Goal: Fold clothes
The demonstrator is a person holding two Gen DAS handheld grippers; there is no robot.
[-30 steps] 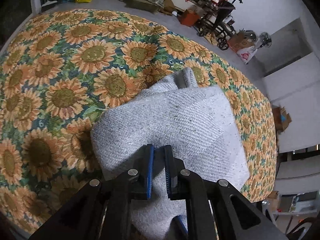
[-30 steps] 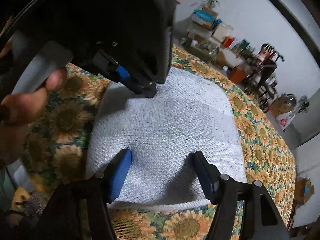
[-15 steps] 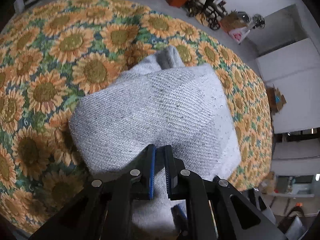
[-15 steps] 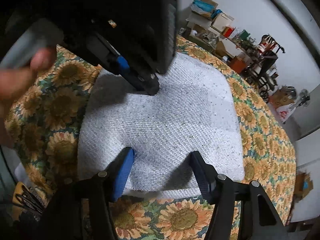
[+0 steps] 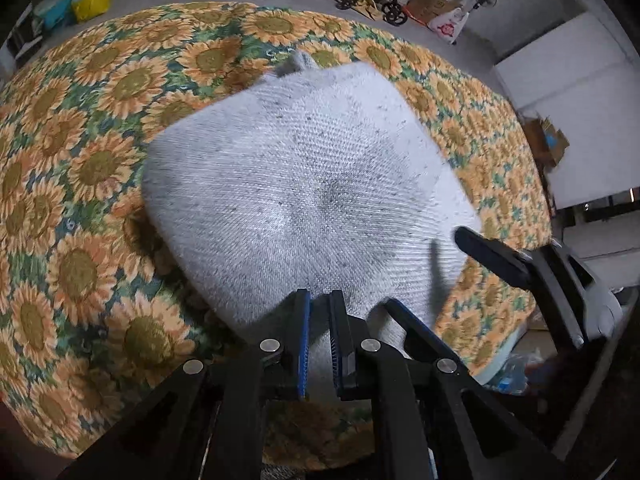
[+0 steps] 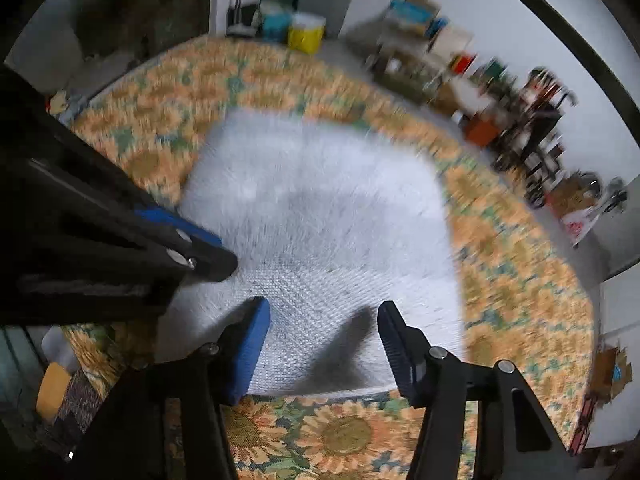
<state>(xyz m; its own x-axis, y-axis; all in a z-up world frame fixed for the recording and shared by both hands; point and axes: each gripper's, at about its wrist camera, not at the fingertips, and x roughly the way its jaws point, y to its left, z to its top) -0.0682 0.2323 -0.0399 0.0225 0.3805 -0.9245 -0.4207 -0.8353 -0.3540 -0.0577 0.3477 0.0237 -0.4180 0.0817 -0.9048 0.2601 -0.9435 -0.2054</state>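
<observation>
Both pinch: left gripper (image 5: 319, 308) clamps garment (image 5: 304, 200); right gripper (image 6: 324, 320) closing.

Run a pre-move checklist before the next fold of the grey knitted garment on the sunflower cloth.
1. Left gripper pinching the grey knitted garment: ok, fabric sits between its pads.
2. Right gripper clamped: not ok, jaws closing, near edge between them, not pressed.
3. Garment lying on the sunflower-print cloth: ok.
4. Fold edges aligned: cannot tell, right view blurred.
5. Grippers apart: ok.
</observation>
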